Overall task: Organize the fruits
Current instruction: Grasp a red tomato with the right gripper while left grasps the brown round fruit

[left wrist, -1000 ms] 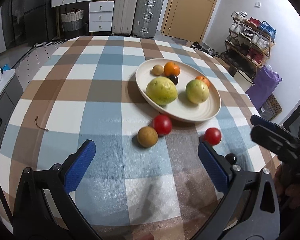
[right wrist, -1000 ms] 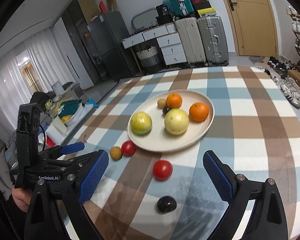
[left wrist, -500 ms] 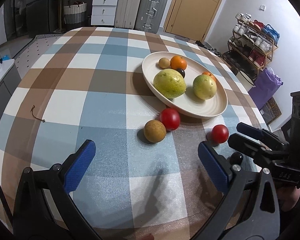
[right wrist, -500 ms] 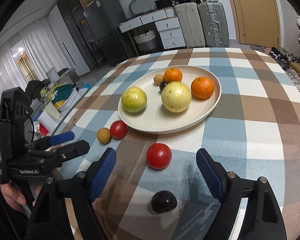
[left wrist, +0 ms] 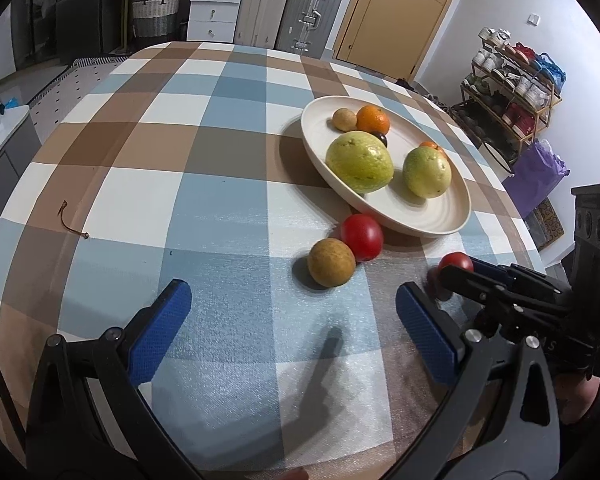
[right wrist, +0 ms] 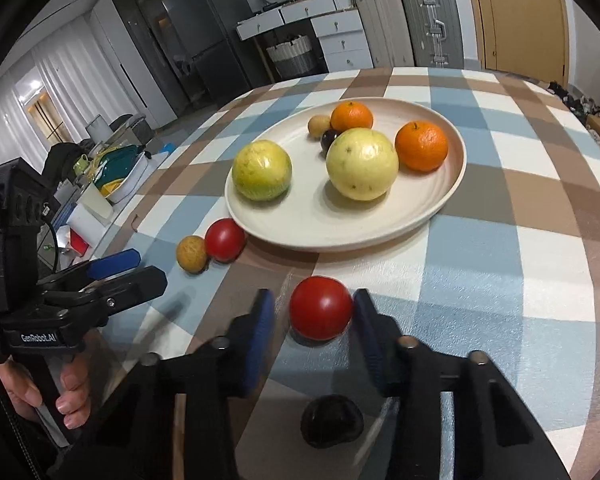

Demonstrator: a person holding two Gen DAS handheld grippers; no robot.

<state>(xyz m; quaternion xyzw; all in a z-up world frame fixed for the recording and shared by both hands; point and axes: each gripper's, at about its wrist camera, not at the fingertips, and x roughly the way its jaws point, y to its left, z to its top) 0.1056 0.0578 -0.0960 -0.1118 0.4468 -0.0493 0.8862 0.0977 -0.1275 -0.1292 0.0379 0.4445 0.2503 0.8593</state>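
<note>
A cream plate (right wrist: 340,236) (left wrist: 452,216) holds two yellow-green fruits, two oranges, a small brown fruit and a dark one. On the checked cloth lie a red tomato (right wrist: 321,307) (left wrist: 456,261), a second red tomato (right wrist: 224,239) (left wrist: 362,236), a brown round fruit (right wrist: 191,253) (left wrist: 331,262) and a dark plum (right wrist: 332,420). My right gripper (right wrist: 314,312) has its jaws narrowed around the near tomato; the right pad touches it, a small gap shows on the left. My left gripper (left wrist: 292,320) is open and empty, just short of the brown fruit.
The round table drops off close on all sides. A small brown stem (left wrist: 70,220) lies on the cloth at left. Suitcases, drawers and a shoe rack stand beyond the table.
My right gripper has moved forward over the plum and narrowed its jaws around the near red tomato. My left gripper has edged forward toward the brown fruit, still open.
</note>
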